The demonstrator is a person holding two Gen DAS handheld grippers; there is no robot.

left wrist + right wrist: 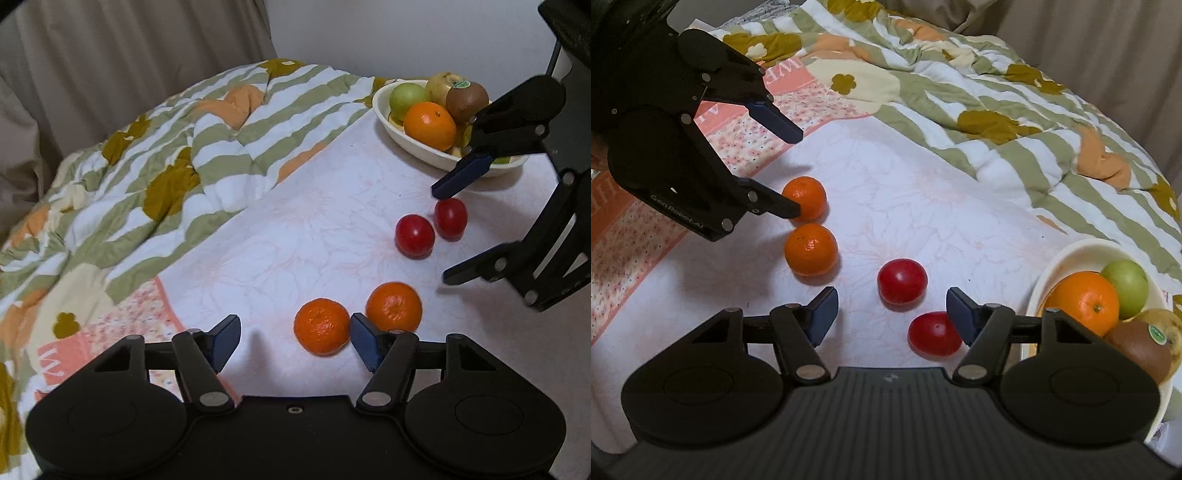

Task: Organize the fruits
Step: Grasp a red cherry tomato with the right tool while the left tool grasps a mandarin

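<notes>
A bed with a pale sheet carries a striped quilt bunched along its far side. A white bowl of mixed fruit sits near the edge. The left gripper hangs partly open around one mandarin — pads not pressing it — with a second mandarin just beside. The right gripper hangs partly open over two tomatoes, holding nothing.
</notes>
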